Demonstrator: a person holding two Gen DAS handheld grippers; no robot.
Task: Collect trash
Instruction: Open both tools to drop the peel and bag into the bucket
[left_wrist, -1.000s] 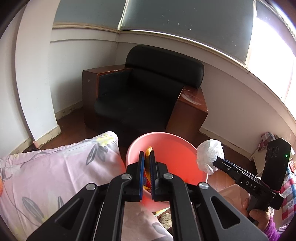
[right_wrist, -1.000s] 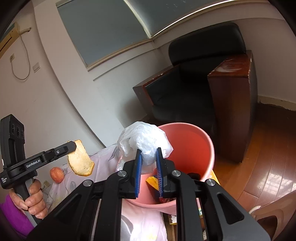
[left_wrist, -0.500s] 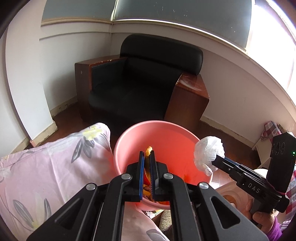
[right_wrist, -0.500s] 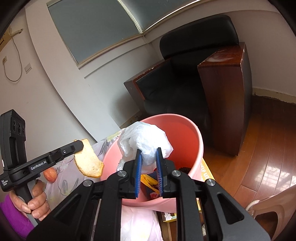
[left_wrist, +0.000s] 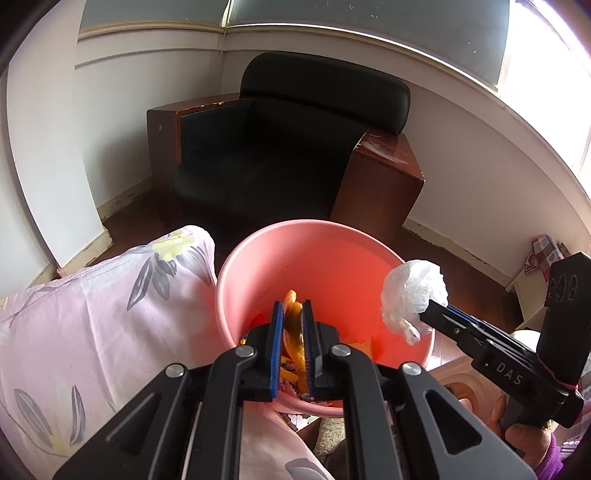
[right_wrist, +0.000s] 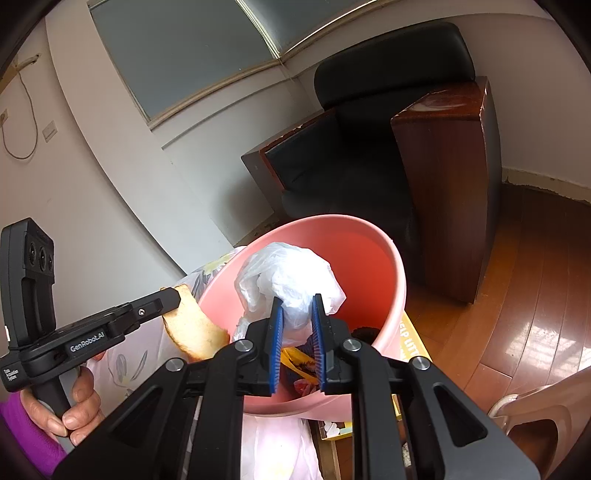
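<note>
A pink bucket (left_wrist: 325, 254) stands beside the bed, with wrappers in its bottom; it also shows in the right wrist view (right_wrist: 373, 266). My left gripper (left_wrist: 293, 310) is shut on an orange-brown peel (left_wrist: 293, 325), held over the bucket's near side; the peel also shows in the right wrist view (right_wrist: 192, 328). My right gripper (right_wrist: 297, 306) is shut on a crumpled white plastic bag (right_wrist: 288, 277), held over the bucket's rim. In the left wrist view the bag (left_wrist: 412, 295) hangs at the bucket's right edge.
A pink floral quilt (left_wrist: 92, 317) lies left of the bucket. A black armchair (left_wrist: 295, 147) with wooden sides stands behind it. Wooden floor (right_wrist: 524, 314) lies to the right, with a plastic chair (right_wrist: 535, 410) at the lower right. A yellow box (right_wrist: 410, 332) sits under the bucket.
Both grippers have moved forward and down toward the bucket, which now looks larger and closer. The peel and the bag stay gripped and now hang over the bucket's opening.
</note>
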